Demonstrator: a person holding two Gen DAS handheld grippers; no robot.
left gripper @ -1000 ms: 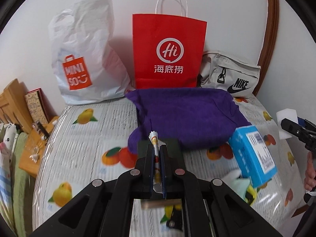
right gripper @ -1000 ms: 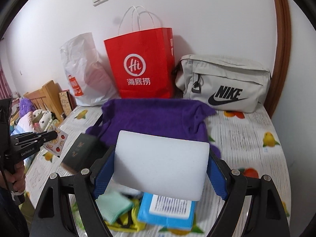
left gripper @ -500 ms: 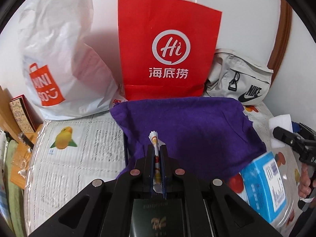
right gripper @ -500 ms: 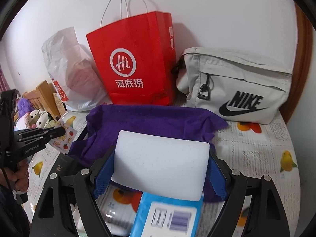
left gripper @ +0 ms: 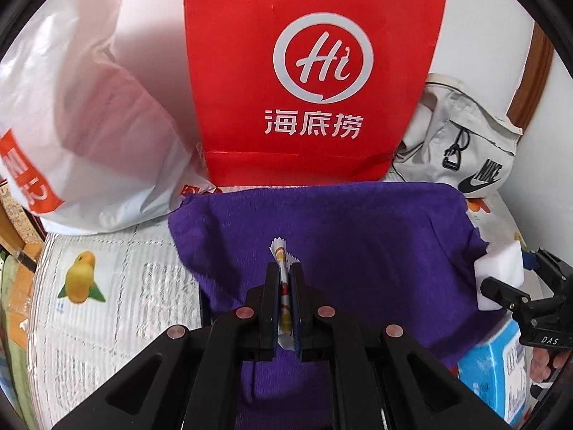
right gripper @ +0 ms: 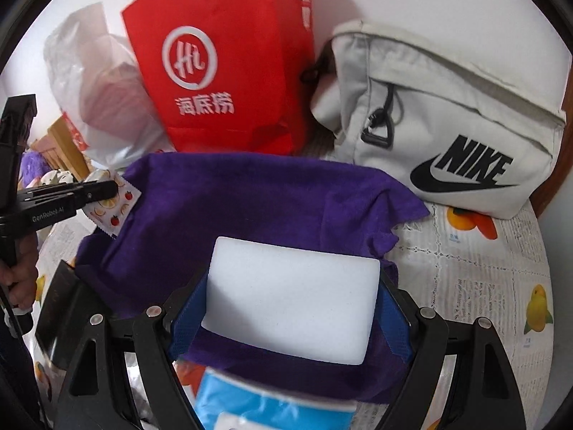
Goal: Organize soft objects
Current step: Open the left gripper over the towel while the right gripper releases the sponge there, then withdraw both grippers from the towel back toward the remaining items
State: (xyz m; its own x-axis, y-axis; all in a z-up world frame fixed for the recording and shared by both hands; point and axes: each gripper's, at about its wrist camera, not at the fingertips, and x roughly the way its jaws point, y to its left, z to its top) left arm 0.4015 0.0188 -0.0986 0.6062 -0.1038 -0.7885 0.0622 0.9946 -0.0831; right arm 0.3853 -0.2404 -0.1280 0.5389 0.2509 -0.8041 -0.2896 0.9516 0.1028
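**Two handheld grippers, both loaded, hang over a purple cloth**

The left gripper [left gripper: 284, 279] has its jaws clenched on a thin fruit-printed sachet [left gripper: 283, 261], whose crimped white edge sticks up just past the black fingertips. Seen from the right wrist camera, the same sachet [right gripper: 116, 208] juts from the tips at the left edge of the frame, with the person's hand [right gripper: 18, 279] wrapped around the handle below.

The right gripper [right gripper: 292, 297] has its jaws spread wide and grasping a white foam block [right gripper: 290, 297] by its two short ends, the blue pads [right gripper: 390, 319] pressed against its sides. From the left wrist camera the block [left gripper: 499, 276] shows at the right edge of the frame, held in the black fingers of that gripper [left gripper: 515, 286].

Both loads sit above a purple cloth [left gripper: 358, 251] spread over a quilted bedcover [left gripper: 107, 304] printed with fruit. The cloth's far edge lies at the foot of a red paper bag [left gripper: 311, 71] that stands against the white wall. A white plastic shopping bag [left gripper: 82, 114] slumps to the left of the red one; a pale grey Nike pouch [right gripper: 447, 136] rests to its right. A light blue packet [right gripper: 268, 405] lies at the near edge of the cloth, blurred at the bottom of the right wrist view, and shows again low at the right of the left wrist view [left gripper: 490, 369].
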